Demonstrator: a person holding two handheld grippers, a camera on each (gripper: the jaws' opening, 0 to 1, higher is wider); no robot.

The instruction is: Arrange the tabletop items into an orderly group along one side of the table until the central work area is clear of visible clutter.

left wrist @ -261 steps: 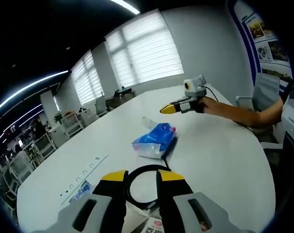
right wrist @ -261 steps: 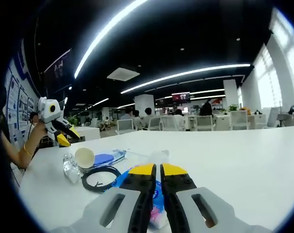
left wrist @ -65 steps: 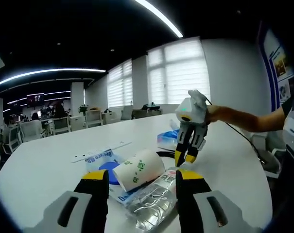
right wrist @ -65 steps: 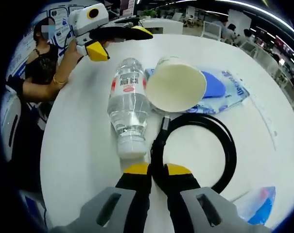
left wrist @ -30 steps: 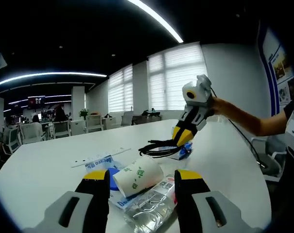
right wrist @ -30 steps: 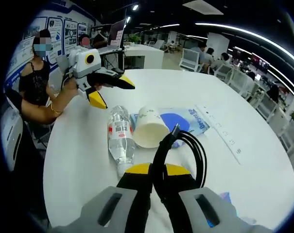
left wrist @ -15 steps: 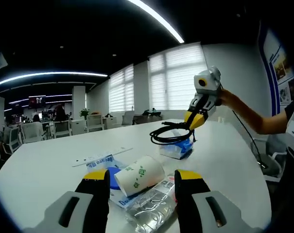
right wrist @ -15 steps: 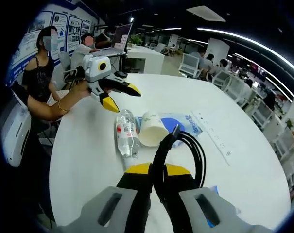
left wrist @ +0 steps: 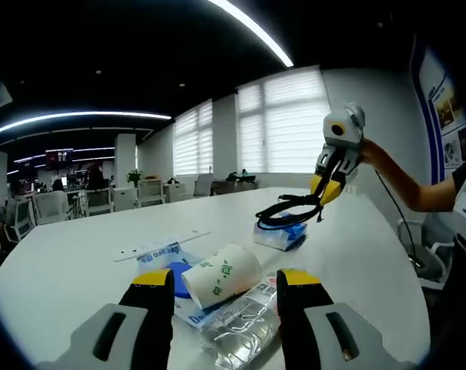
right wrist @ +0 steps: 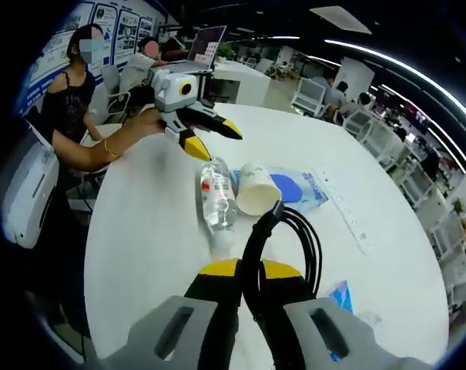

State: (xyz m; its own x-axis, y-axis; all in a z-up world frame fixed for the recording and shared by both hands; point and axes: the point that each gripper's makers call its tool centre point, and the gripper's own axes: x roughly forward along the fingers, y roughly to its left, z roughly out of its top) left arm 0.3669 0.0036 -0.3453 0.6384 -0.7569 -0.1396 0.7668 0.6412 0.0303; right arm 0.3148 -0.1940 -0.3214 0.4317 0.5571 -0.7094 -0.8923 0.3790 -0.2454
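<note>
The right gripper (right wrist: 248,271), jaws clamped on the coiled black cable (right wrist: 290,235), holds it aloft. The left gripper (left wrist: 225,281) hangs open over the paper cup (left wrist: 221,275) and water bottle (left wrist: 236,327); the blue packet (left wrist: 277,235) lies apart, so grouping is judged unfinished.

The right gripper (right wrist: 246,271) is raised above the table, jaws pinched tight on a black cable (right wrist: 294,231) (coiled). The left gripper (left wrist: 221,279) sits low, jaws spread wide.

worktop (right wrist: 152,231): white
cable (right wrist: 294,239): black
paper cup (left wrist: 221,274): white, green print
water bottle (right wrist: 216,193): clear, red-and-white label
tissue pack (left wrist: 277,235): blue and white
claws (left wrist: 225,284): yellow tips, grey bodies
</note>
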